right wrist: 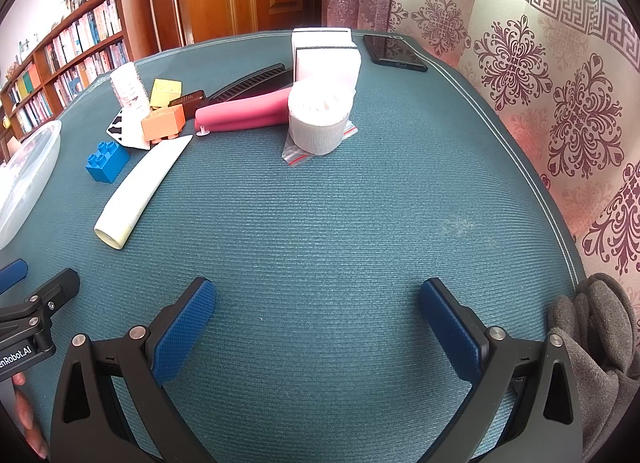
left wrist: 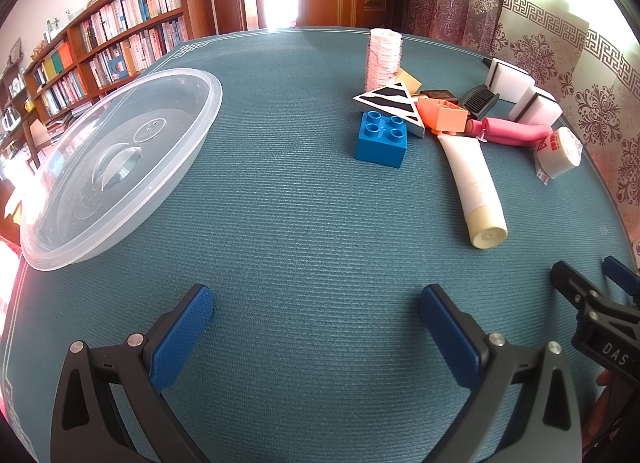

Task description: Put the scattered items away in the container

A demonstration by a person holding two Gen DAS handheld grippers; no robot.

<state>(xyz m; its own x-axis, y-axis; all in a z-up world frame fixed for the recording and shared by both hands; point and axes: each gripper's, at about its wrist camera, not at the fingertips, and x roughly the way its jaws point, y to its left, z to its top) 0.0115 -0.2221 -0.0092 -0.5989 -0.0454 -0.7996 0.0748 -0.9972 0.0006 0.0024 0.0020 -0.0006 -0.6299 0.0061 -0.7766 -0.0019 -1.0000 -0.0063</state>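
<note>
A clear plastic container point(left wrist: 120, 167) sits empty at the left of the teal table; its rim also shows in the right wrist view point(right wrist: 28, 167). Scattered at the far right lie a blue brick point(left wrist: 382, 139) point(right wrist: 107, 161), an orange brick point(left wrist: 444, 114) point(right wrist: 163, 123), a white tube point(left wrist: 474, 187) point(right wrist: 140, 187), a pink roll point(left wrist: 512, 131) point(right wrist: 244, 113), a bagged white tape roll point(left wrist: 558, 153) point(right wrist: 318, 119), a striped triangle point(left wrist: 394, 101) and white sponges point(left wrist: 520, 91) point(right wrist: 326, 57). My left gripper point(left wrist: 316, 303) and right gripper point(right wrist: 318, 299) stand open and empty, well short of the items.
A black phone point(right wrist: 394, 53) lies near the far right table edge, by a patterned curtain point(right wrist: 560, 83). A black comb point(right wrist: 256, 77), a yellow pad point(right wrist: 166, 91) and a tall pale cylinder point(left wrist: 383, 59) stand among the items. Grey cloth point(right wrist: 596, 327) lies at the near right. Bookshelves point(left wrist: 112, 43) stand behind.
</note>
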